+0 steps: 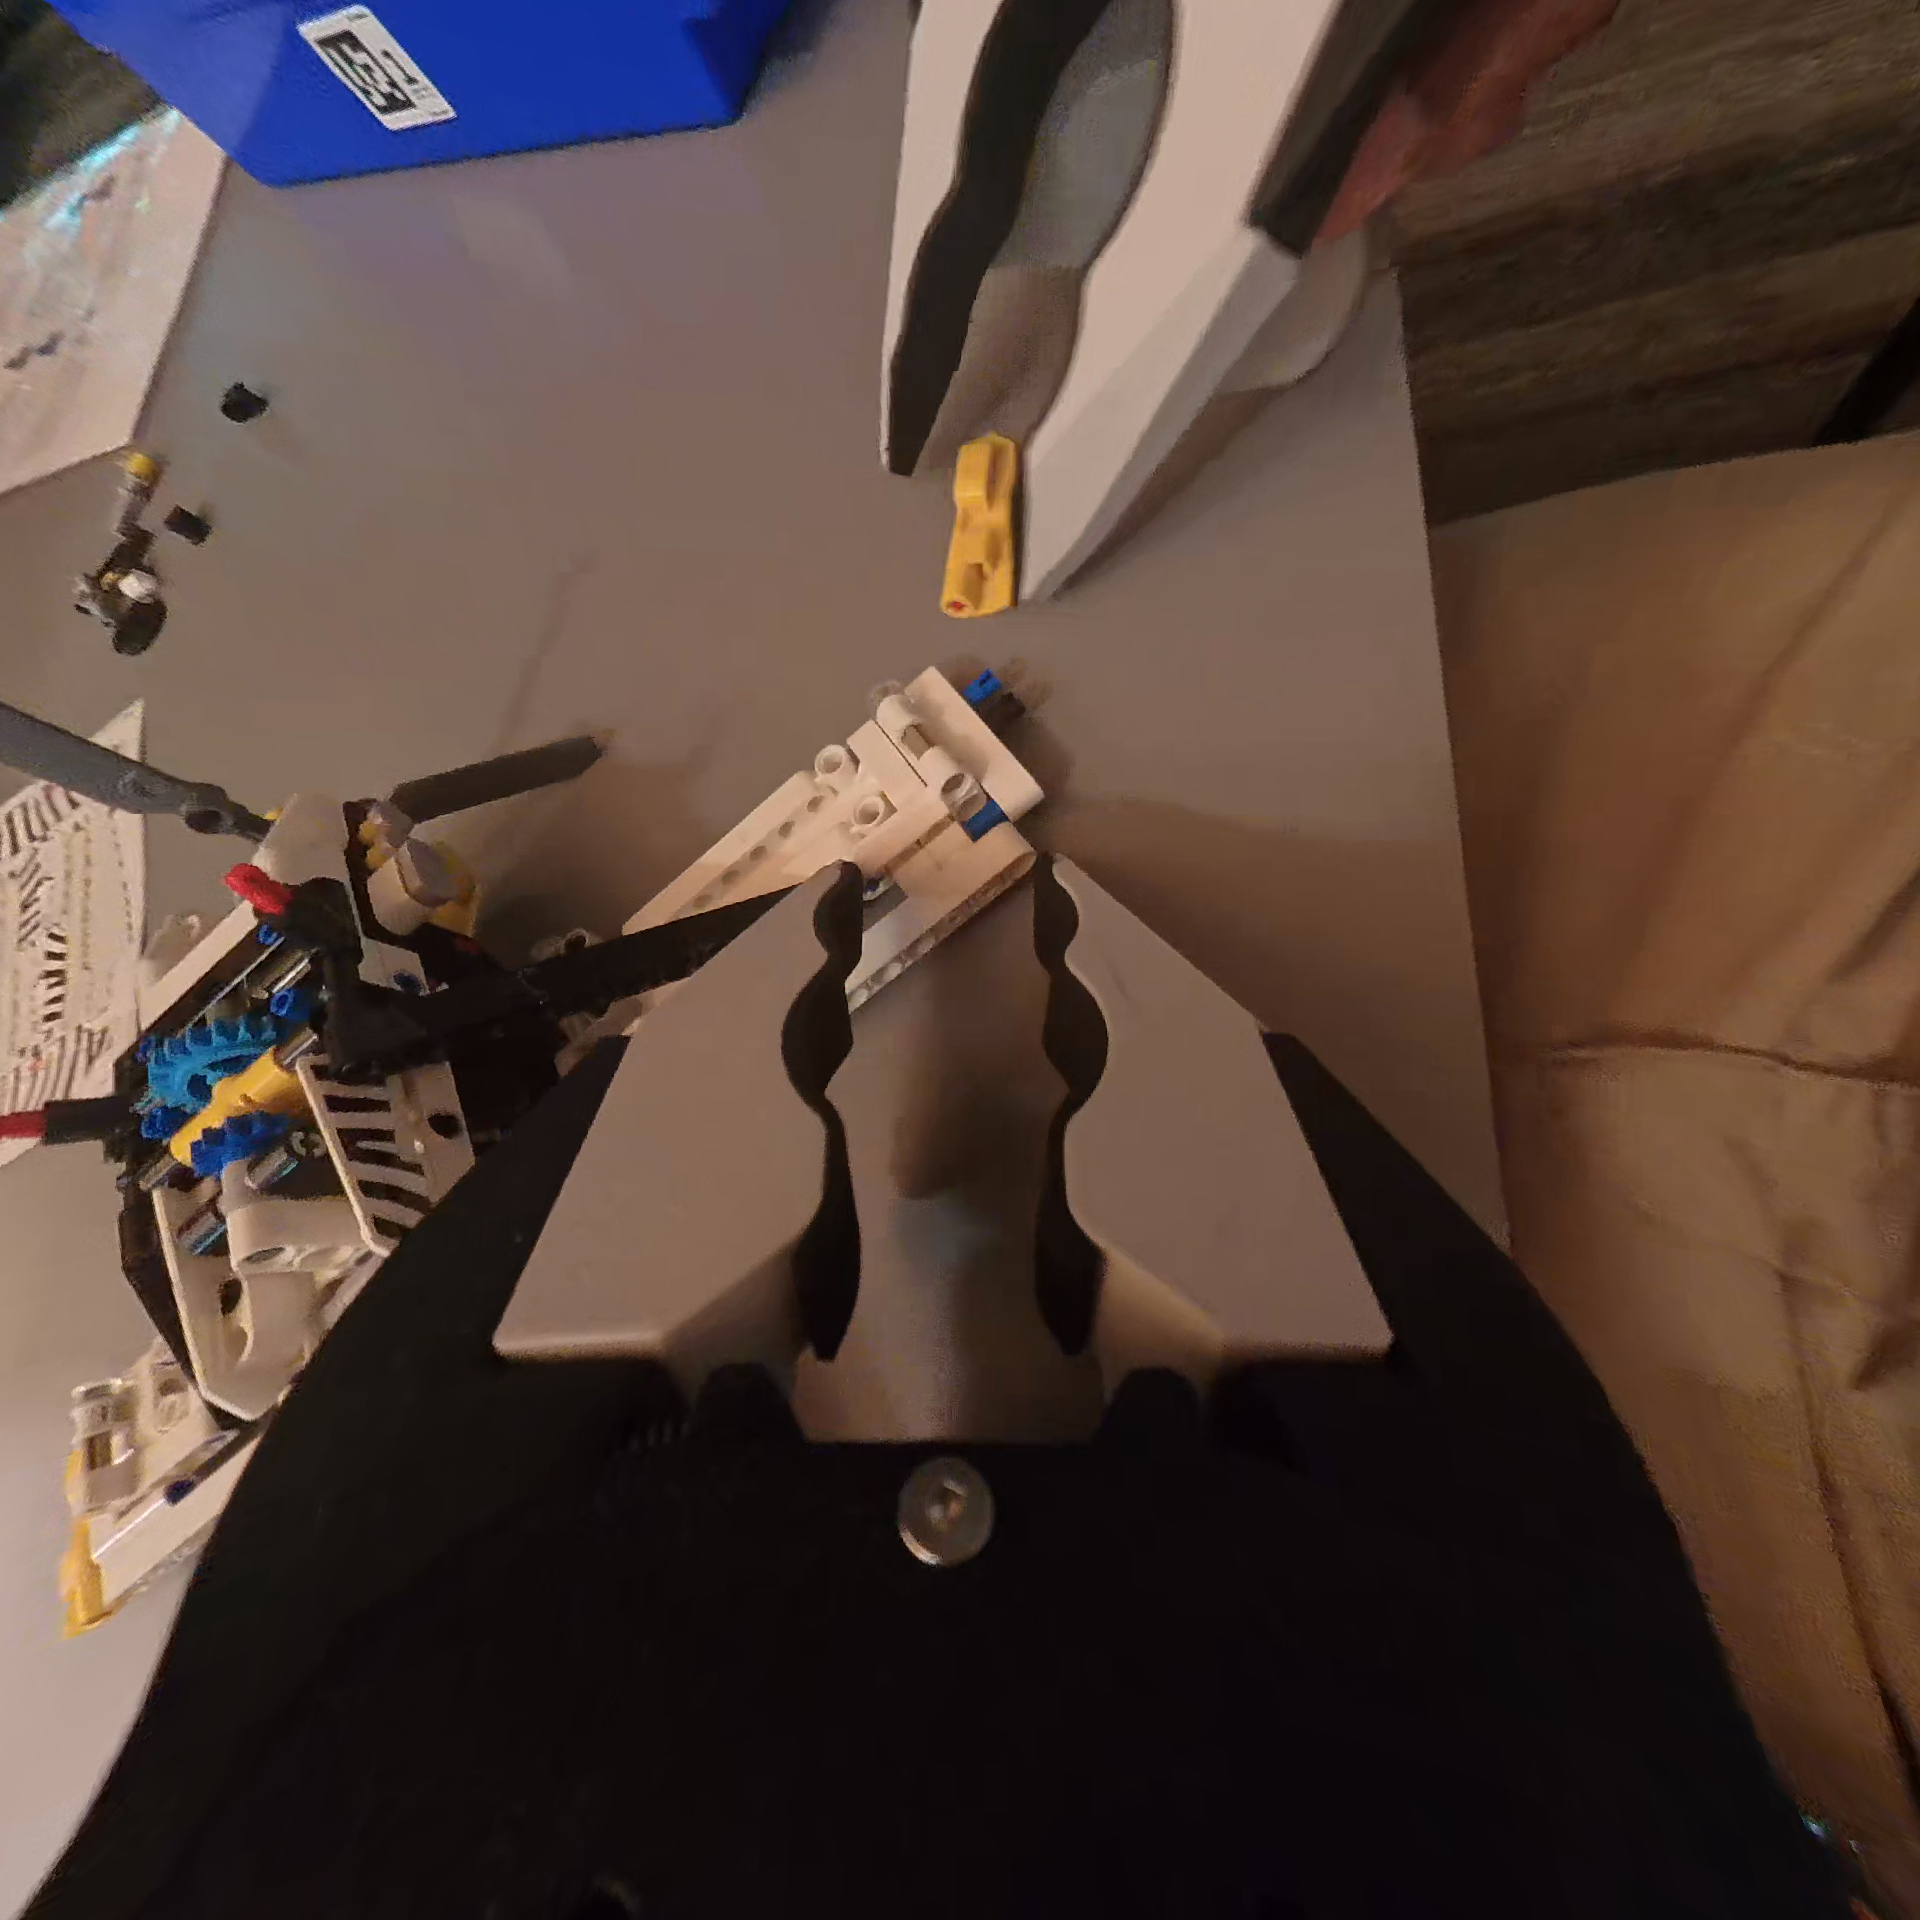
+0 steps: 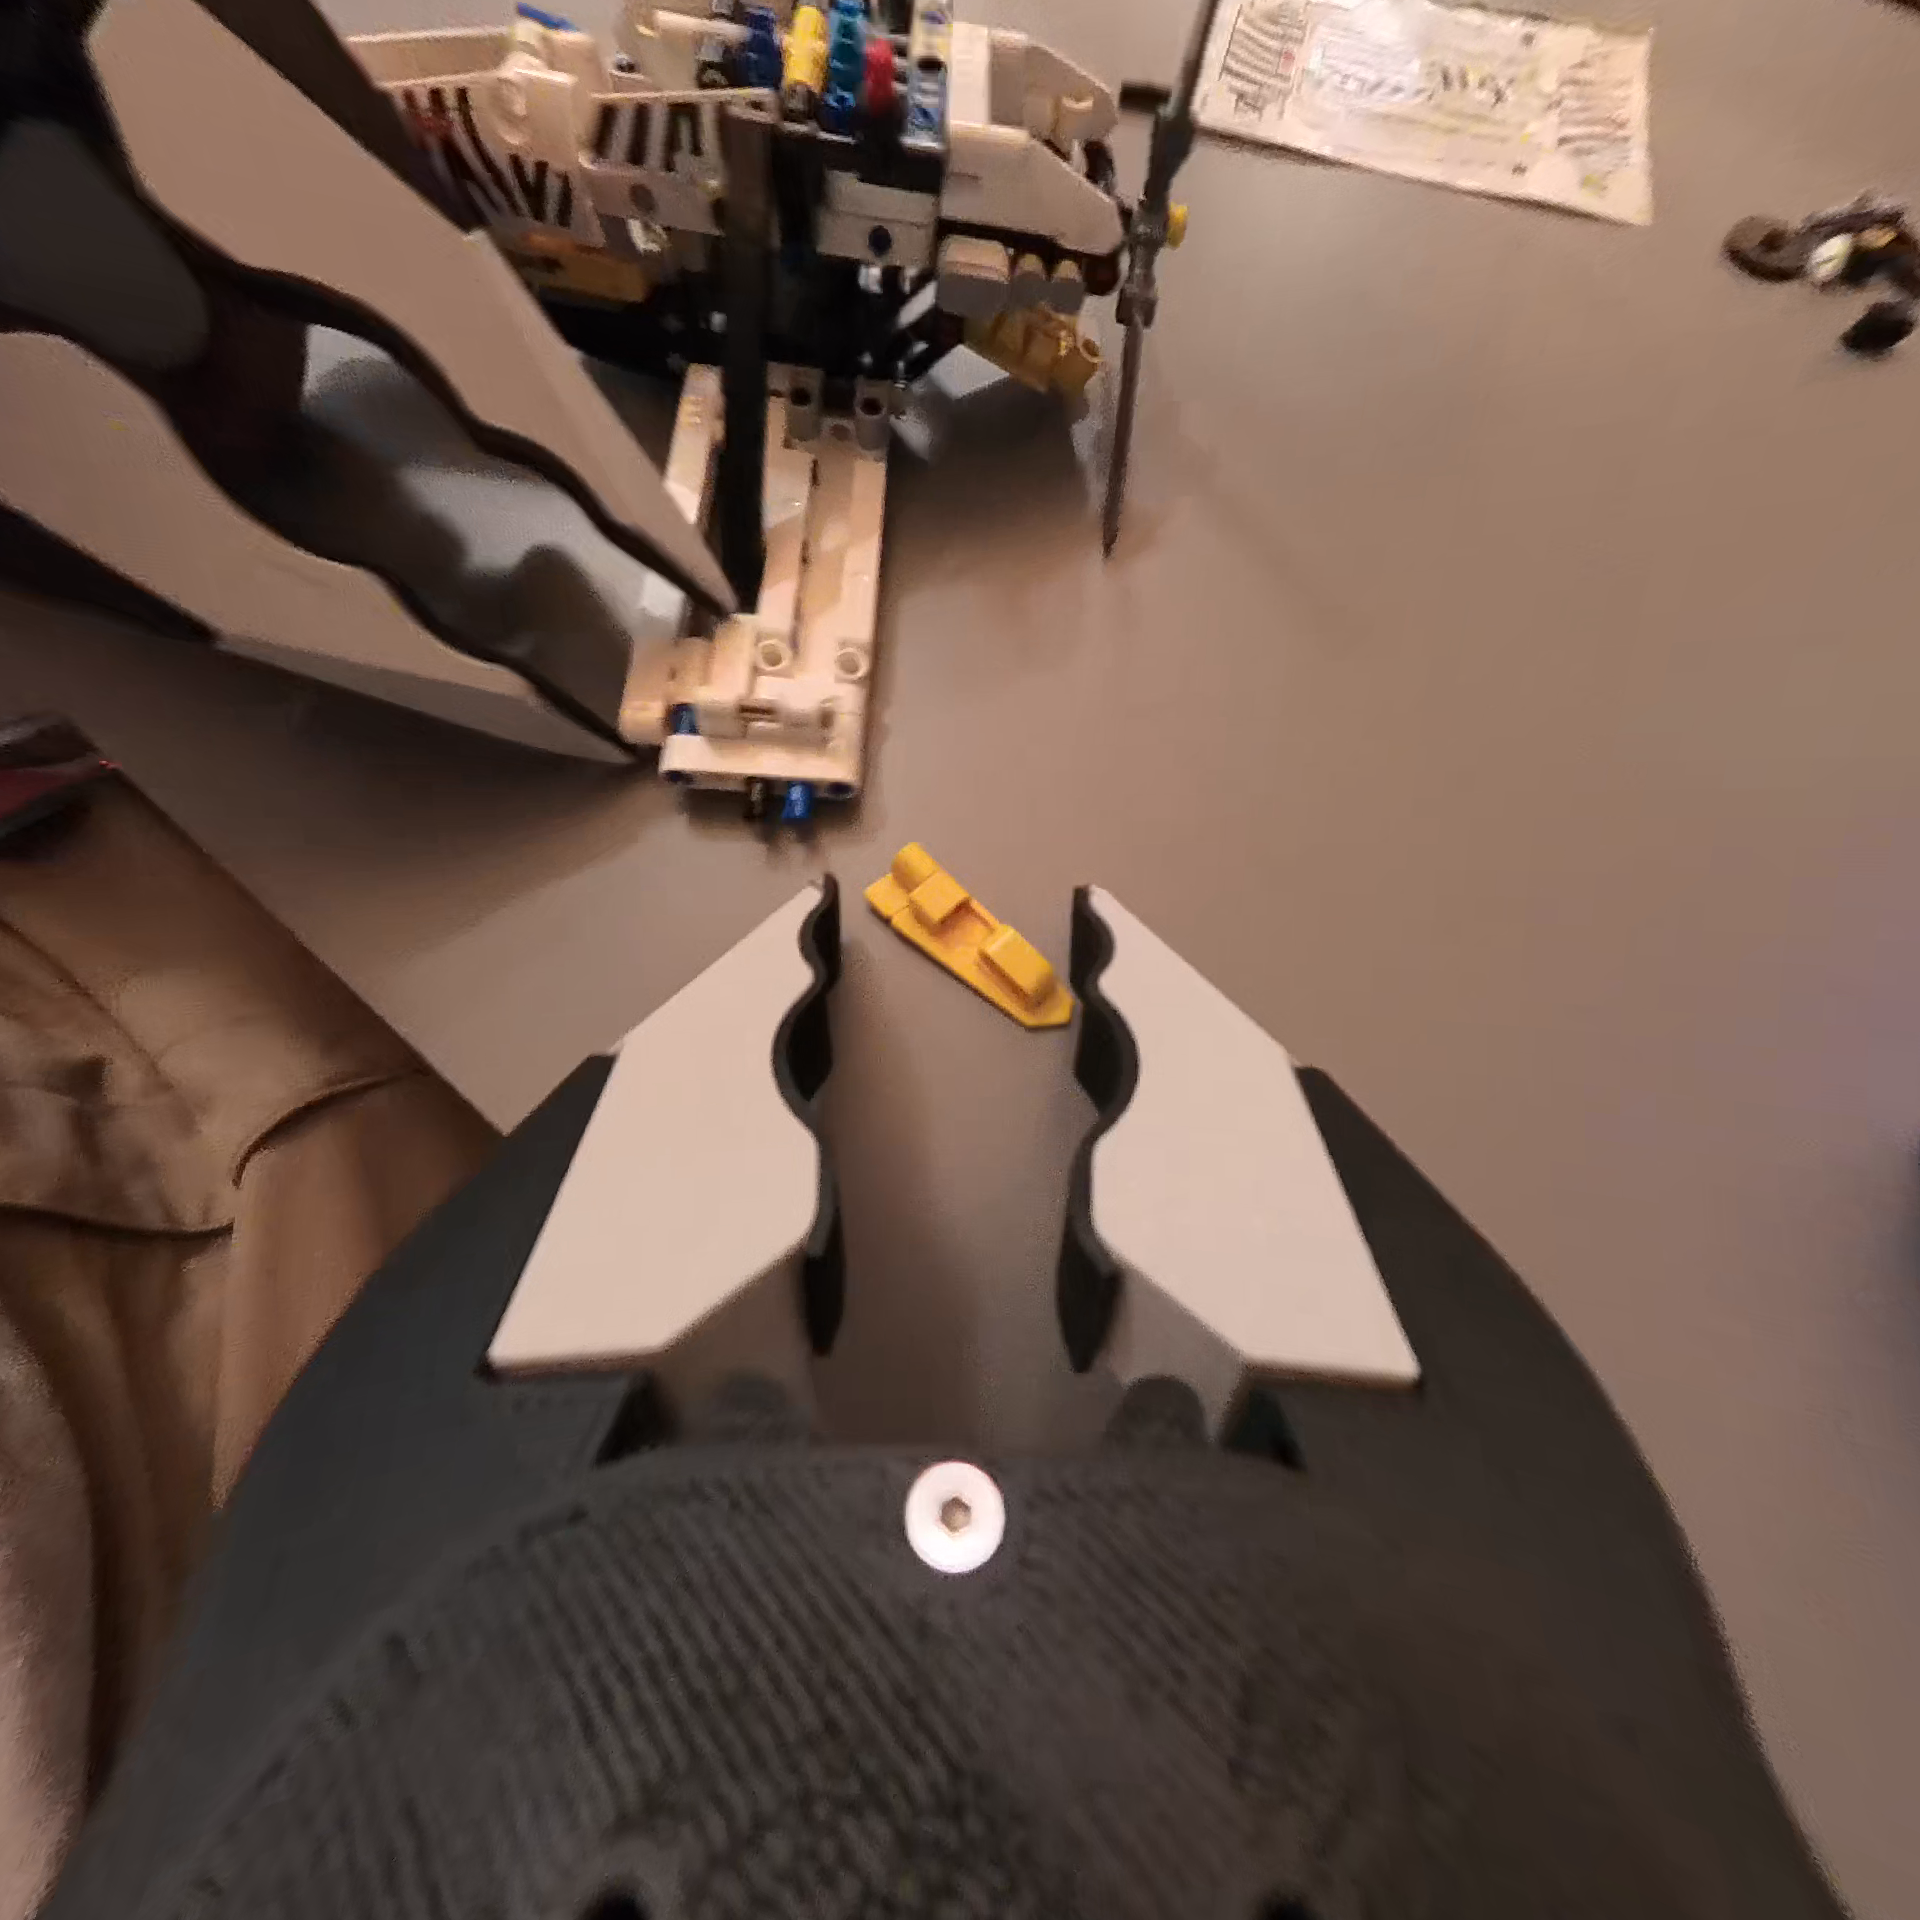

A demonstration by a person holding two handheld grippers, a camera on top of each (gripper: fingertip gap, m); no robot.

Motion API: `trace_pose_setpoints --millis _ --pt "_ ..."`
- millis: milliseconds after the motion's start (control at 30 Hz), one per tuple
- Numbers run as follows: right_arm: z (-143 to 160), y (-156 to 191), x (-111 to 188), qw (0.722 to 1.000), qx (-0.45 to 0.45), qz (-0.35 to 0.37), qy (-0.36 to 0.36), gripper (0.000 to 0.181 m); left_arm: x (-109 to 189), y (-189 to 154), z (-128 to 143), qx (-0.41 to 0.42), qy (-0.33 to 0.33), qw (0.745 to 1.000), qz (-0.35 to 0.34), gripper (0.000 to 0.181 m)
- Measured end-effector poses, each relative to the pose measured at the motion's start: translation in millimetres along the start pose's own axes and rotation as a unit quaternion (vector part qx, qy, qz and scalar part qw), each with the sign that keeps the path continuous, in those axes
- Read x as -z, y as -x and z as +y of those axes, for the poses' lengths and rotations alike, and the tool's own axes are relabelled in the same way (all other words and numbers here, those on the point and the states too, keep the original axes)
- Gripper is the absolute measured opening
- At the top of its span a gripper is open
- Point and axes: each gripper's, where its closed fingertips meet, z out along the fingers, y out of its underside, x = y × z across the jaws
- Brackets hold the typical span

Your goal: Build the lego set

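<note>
A partly built white and black lego helicopter (image 1: 312,1039) with blue gears lies on the grey table (image 1: 540,447). Its white tail boom (image 1: 914,790) points toward the table edge. My left gripper (image 1: 943,878) is shut on the end of the tail boom, one finger on each side; this grip also shows in the right wrist view (image 2: 681,675). A small yellow lego piece (image 2: 966,951) lies flat on the table just past the tail's end. My right gripper (image 2: 954,899) is open and empty, with its fingertips on either side of the yellow piece (image 1: 982,530).
A blue box (image 1: 468,83) stands at the far end. Printed sheets (image 2: 1434,104) and several small loose parts (image 2: 1829,249) lie beyond the model. A grey rotor blade (image 2: 1138,312) sticks out. A tan cushion (image 1: 1714,1039) borders the table edge. My hands' fingertips stand some 8 centimeters from each other.
</note>
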Motion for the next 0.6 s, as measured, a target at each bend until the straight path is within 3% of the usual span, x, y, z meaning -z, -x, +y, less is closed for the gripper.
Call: trace_pose_setpoints --millis 133,300,600 --pt "5.3 7.4 16.3 0.998 -0.041 0.039 -0.017 0.047 -9.6 7.4 -5.9 -0.005 0.003 1.000 -0.021 0.033" --pt "16.0 5.7 10.5 0.995 -0.076 0.067 0.015 0.038 -19.7 13.7 -11.8 0.002 0.012 0.999 -0.046 0.030" --pt "-1.5 1.6 -5.8 0.994 -0.106 -0.017 0.007 0.048 -24.3 18.2 -13.8 0.005 0.017 0.998 -0.061 0.030"
